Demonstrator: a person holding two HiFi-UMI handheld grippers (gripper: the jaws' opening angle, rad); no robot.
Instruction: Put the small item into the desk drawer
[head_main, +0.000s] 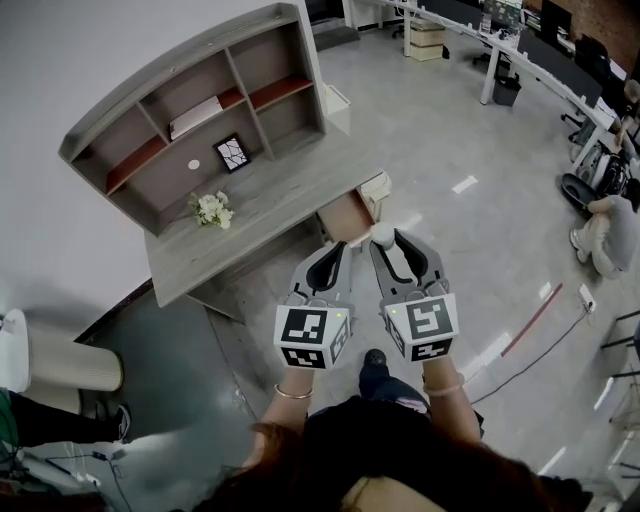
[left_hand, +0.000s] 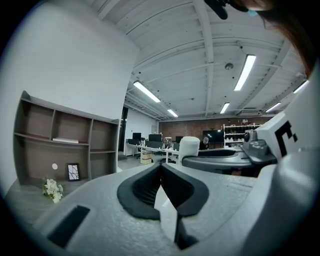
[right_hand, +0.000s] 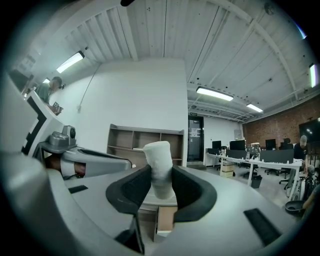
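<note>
No text, label, brand, number or sign can be read in any view.

The room is lit brightly by ceiling strip lights (left_hand: 245, 72). Soft glare is thrown on the floor (head_main: 465, 185). Both gripper views are bent and darkened at the edges.

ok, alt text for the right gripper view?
The right gripper is shut on a white cylindrical item, held upright between its jaws. Beyond it stands a shelf unit against a white wall; the left gripper shows at left, office desks at right.
</note>
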